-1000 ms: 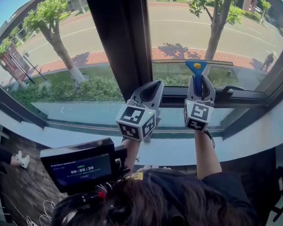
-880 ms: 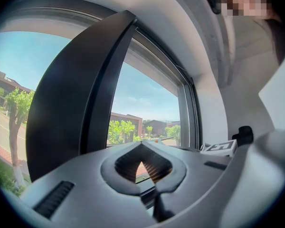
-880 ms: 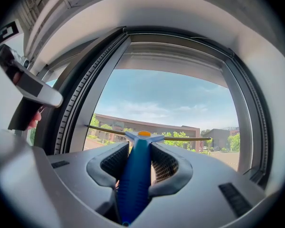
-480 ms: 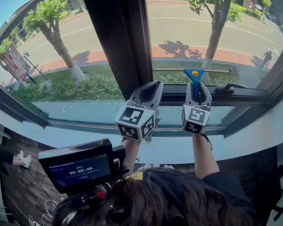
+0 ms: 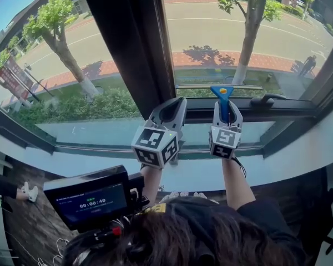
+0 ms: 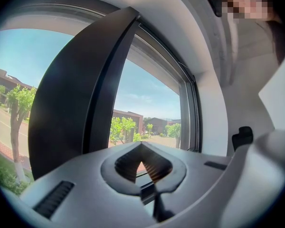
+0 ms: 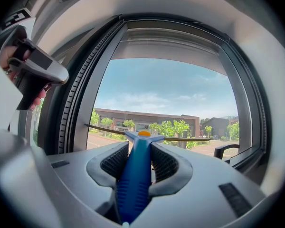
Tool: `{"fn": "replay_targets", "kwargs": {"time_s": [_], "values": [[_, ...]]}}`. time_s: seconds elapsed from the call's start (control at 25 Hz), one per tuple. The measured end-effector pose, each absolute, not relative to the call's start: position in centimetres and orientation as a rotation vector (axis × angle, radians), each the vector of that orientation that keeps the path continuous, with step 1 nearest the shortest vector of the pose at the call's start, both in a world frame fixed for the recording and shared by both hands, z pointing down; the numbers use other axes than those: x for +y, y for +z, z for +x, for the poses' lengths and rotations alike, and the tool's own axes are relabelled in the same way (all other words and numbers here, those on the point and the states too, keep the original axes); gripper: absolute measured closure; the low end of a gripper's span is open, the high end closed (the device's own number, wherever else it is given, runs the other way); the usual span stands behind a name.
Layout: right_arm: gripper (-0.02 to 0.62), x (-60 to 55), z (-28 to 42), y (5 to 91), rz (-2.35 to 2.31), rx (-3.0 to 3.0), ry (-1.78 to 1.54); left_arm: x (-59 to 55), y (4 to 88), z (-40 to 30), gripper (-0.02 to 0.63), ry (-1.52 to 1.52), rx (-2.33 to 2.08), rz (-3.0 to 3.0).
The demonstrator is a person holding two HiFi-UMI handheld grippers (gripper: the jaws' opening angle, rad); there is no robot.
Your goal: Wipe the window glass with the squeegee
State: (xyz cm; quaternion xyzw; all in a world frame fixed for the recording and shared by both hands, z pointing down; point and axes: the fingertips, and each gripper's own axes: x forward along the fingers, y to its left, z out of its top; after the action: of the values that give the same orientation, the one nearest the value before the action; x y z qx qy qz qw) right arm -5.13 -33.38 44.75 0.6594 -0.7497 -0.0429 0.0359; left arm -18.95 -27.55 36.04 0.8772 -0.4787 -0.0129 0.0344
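My right gripper (image 5: 226,105) is shut on the blue handle of the squeegee (image 5: 222,97), held against the right pane of window glass (image 5: 255,32). The squeegee's thin blade (image 5: 222,86) lies level across the pane, a little above the lower sash. In the right gripper view the blue handle (image 7: 134,175) runs between the ribbed pads (image 7: 165,163), with the blade (image 7: 190,138) against the glass (image 7: 171,94). My left gripper (image 5: 176,103) hovers beside it at the dark centre post. Its jaws meet (image 6: 141,144) with nothing between them.
A wide dark post (image 5: 127,43) divides the two panes. A black window handle (image 5: 265,99) sticks out at the lower right of the right pane. A pale sill (image 5: 277,165) runs below. A camera monitor (image 5: 91,195) sits at my chest, lower left.
The right gripper has drawn the squeegee down the glass, closer to the lower sash. The left gripper has stayed beside the post.
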Motion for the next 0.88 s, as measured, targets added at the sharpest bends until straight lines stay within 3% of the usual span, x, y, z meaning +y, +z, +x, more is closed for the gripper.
{"fn": "replay_targets", "kwargs": {"time_s": [0.88], "values": [[0.454,-32.3,-4.8,50.1,1.957,-2.255,-0.012,-27.2,36.3,-19.4,0.604,-0.035,-1.478,2.682]]}}
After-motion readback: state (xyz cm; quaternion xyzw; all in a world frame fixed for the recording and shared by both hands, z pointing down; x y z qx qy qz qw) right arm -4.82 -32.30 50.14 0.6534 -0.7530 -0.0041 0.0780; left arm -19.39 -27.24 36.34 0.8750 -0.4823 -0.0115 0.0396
